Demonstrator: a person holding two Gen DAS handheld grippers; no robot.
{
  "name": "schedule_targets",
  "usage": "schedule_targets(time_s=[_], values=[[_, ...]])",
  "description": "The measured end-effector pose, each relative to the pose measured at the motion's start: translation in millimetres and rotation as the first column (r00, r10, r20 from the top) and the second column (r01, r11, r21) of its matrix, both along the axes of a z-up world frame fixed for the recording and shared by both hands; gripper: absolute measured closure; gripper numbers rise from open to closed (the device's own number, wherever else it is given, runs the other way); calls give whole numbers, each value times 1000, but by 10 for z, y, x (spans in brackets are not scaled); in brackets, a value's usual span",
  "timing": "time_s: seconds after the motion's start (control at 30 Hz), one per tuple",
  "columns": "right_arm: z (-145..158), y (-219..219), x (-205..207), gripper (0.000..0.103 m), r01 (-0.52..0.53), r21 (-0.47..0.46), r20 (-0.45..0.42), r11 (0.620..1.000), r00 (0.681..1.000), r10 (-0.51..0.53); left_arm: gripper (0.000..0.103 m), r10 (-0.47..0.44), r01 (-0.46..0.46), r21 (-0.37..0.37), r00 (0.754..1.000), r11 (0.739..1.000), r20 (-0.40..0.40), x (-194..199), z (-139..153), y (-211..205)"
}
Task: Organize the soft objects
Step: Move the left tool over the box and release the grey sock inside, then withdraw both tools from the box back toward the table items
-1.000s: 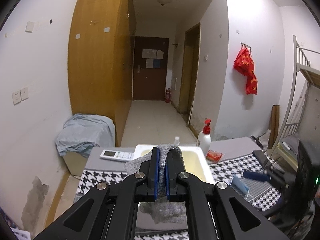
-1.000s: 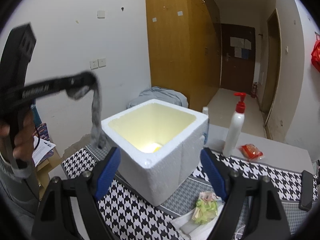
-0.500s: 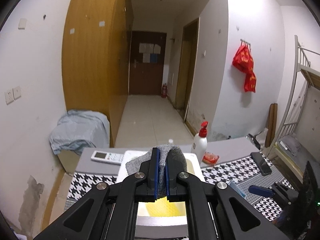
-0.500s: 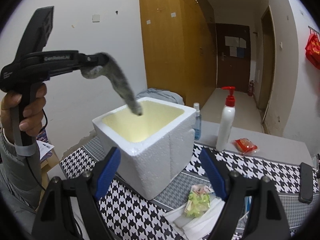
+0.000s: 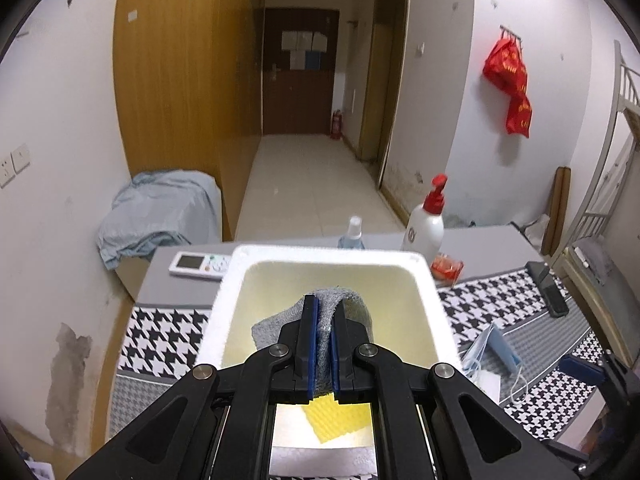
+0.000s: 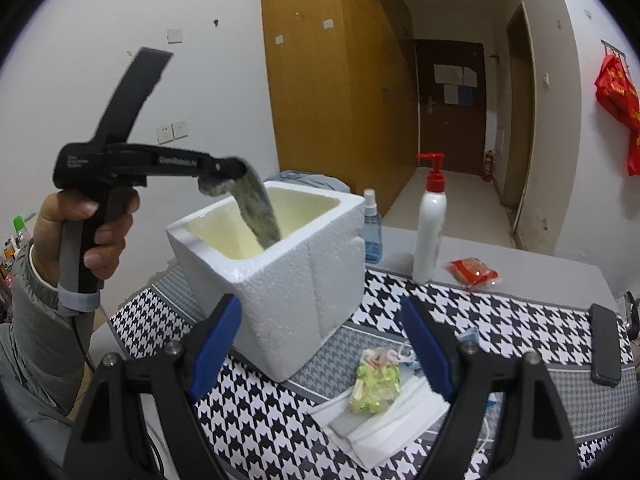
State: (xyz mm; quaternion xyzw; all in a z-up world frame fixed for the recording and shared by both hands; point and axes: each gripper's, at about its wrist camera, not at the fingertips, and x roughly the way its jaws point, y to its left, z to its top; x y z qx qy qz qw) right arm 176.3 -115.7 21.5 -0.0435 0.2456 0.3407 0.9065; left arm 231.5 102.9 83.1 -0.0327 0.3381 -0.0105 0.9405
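- A table (image 6: 532, 280) with a grey top stands against a white wall, and a black-and-white houndstooth cloth (image 6: 256, 412) covers most of it.
- Behind the table a tiled corridor runs to a dark door (image 5: 298, 72), with a tall wooden wardrobe (image 5: 176, 80) on its left side.
- A red bag (image 5: 510, 80) hangs from a hook on the right wall, and a blue-grey cloth (image 5: 160, 208) covers something low beside the wardrobe.
- A white foam box (image 6: 296, 288) stands open-topped on the houndstooth cloth; its inside is pale yellow.
- In the left wrist view a yellow sponge (image 5: 336, 416) lies on the floor of the box.
- The left gripper (image 5: 324, 344) is clamped tight on a grey sock (image 5: 348, 304), held by a hand (image 6: 88, 232) in a grey sleeve.
- In the right wrist view the sock (image 6: 256, 208) hangs from that gripper above the box, its lower end dipping inside below the rim.
- The right gripper (image 6: 320, 344) is spread wide with nothing between its blue pads, low in front of the box.
- Behind the box stand a white pump bottle (image 6: 430, 232) with a red top and a small blue spray bottle (image 6: 372, 236); a red packet (image 6: 474, 272) lies near them.
- A white remote (image 5: 200, 266) lies on the grey top to the left of the box.
- In front of the box lie face masks (image 6: 384, 428) with a small green packet (image 6: 376, 380) on top, and a dark phone (image 6: 606, 344) lies farther right.
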Motion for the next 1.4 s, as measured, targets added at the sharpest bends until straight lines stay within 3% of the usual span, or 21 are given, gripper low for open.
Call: schedule_targets(time_s=[0.07,0.13,0.2,0.27,0.4,0.6,0.83,0.97,1.4], values=[[-15,-20,-2,18,2,2,-1,1000,1000,-2,95,8,-8,11,1000,1000,-20,46,-53,-2],[-19,-47,-3,18,7,5,-2,1000,1000,-7,84,32,-31,41,999,999,-30,63,-85,-16],[-17,-70,-4,18,16,6,-2,1000,1000,-16,45,48,-46,50,999,998,-21,58,-92,-23],[-16,-95,-10,18,21,12,-2,1000,1000,-21,30,53,-54,40,999,998,12,15,-83,-10],[-36,-130,-18,18,28,18,-4,999,1000,-28,14,48,-49,39,998,998,31,-30,-95,-13],[-32,-165,-51,18,28,28,2,999,1000,-28,8,18,-17,-25,998,1000,54,-233,-87,-11],[1,-215,-156,18,26,49,19,998,999,-27,1,105,-89,-73,962,993,253,-864,58,42],[23,-240,-257,18,24,57,29,998,999,-25,1,137,-137,-23,938,990,319,-1157,58,-32],[112,-350,-680,18,20,81,87,997,996,-27,1,140,-171,47,909,984,393,-1721,-88,-291]])
